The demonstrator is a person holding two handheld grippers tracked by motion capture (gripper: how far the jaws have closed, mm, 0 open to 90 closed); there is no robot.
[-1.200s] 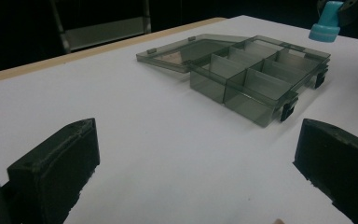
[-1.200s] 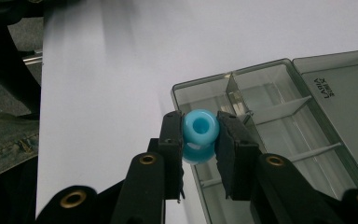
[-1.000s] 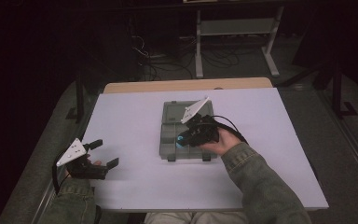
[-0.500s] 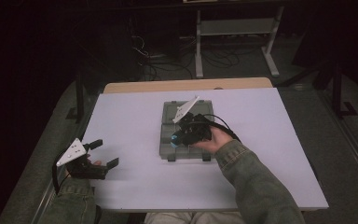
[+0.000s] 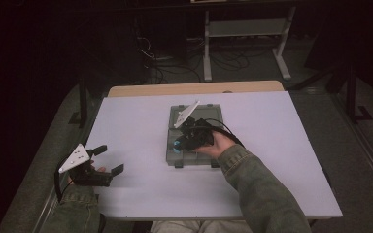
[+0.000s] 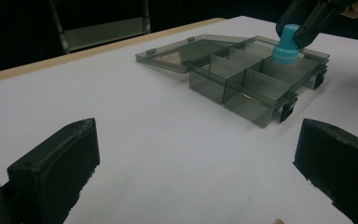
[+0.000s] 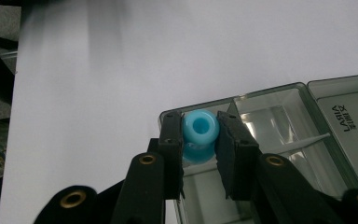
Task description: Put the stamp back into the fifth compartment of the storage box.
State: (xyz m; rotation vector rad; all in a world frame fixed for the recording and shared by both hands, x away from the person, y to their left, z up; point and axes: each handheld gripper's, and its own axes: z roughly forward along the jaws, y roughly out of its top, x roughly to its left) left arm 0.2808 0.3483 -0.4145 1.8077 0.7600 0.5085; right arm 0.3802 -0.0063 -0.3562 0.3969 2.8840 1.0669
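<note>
Since a second ago we see right gripper shifted left and lower over grey compartment box, jaws clamped on blue spool above box's corner compartment. Left gripper unmoved, jaws wide, holding nothing.

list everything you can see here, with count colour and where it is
spool: 1, light blue, clamped between the right gripper's jaws over a near corner compartment of the box
compartment box: 1, smoky grey see-through plastic, middle of the table, lid folded open flat on its far side
table: 1, white top with a wooden far edge
metal stand: 1, pale grey, on the dark floor beyond the table
cables: several, dark, on the floor behind the table
left gripper: 1, black with a grey plate, at the table's near left edge, jaws apart
right gripper: 1, black, over the box
sleeves: 2, olive green
</note>
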